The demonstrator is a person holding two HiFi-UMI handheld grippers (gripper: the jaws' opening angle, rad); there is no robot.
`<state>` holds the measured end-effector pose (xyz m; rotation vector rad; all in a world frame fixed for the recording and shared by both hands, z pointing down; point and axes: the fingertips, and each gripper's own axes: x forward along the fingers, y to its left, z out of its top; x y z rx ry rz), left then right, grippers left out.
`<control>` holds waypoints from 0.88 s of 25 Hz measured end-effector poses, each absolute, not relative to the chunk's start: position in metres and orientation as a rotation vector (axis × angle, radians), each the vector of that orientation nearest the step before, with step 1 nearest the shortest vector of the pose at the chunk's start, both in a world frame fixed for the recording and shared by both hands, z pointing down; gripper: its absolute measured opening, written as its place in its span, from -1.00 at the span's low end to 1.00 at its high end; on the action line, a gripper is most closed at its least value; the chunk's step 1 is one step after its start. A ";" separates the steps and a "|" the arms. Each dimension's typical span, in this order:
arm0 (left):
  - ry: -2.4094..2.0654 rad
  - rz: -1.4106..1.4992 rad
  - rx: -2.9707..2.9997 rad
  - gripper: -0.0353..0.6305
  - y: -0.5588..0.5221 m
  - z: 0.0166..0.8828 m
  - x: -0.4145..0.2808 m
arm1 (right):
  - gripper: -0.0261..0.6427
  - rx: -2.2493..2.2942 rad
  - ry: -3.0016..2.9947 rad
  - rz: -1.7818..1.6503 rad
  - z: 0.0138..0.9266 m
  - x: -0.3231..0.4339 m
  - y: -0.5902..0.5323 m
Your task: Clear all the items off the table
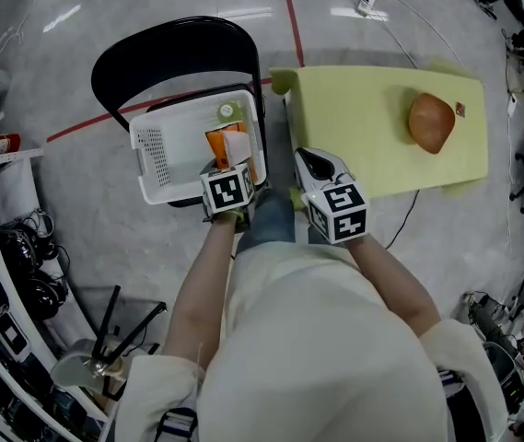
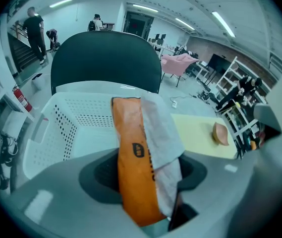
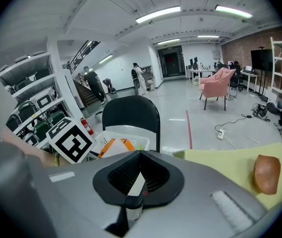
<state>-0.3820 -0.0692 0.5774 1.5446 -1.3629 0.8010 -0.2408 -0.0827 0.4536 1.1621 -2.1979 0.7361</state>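
A packet [image 2: 133,155], judged light and crinkly (probably slippery), is clamped by its lower end in the left gripper [image 2: 148,187] above the basket [image 2: 56,128] at 11 o'clock, while the right gripper [image 3: 132,185] is closed on nothing.

stretches left forearm [image 1: 202,284] and right forearm [image 1: 392,282] forward, side by side. grips an orange-and-white packet [image 2: 136,152] in the left gripper [image 1: 229,168], pointed steeply down. carries the right gripper [image 1: 315,168] just beside, jaws pressed together on nothing, tilted less steeply.
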 end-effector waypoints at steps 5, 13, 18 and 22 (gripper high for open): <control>-1.349 0.831 1.536 -0.11 -0.075 0.588 -0.381 | -0.93 1.151 -2.180 0.764 0.463 -0.243 -0.082; -1.311 0.874 1.522 -0.11 -0.079 0.605 -0.382 | -0.93 1.129 -2.168 0.799 0.475 -0.254 -0.080; -1.295 0.879 1.527 -0.10 -0.082 0.610 -0.380 | -0.93 1.123 -2.166 0.806 0.479 -0.258 -0.082; -1.266 0.867 1.523 0.00 -0.081 0.613 -0.375 | -0.93 1.122 -2.168 0.808 0.479 -0.257 -0.083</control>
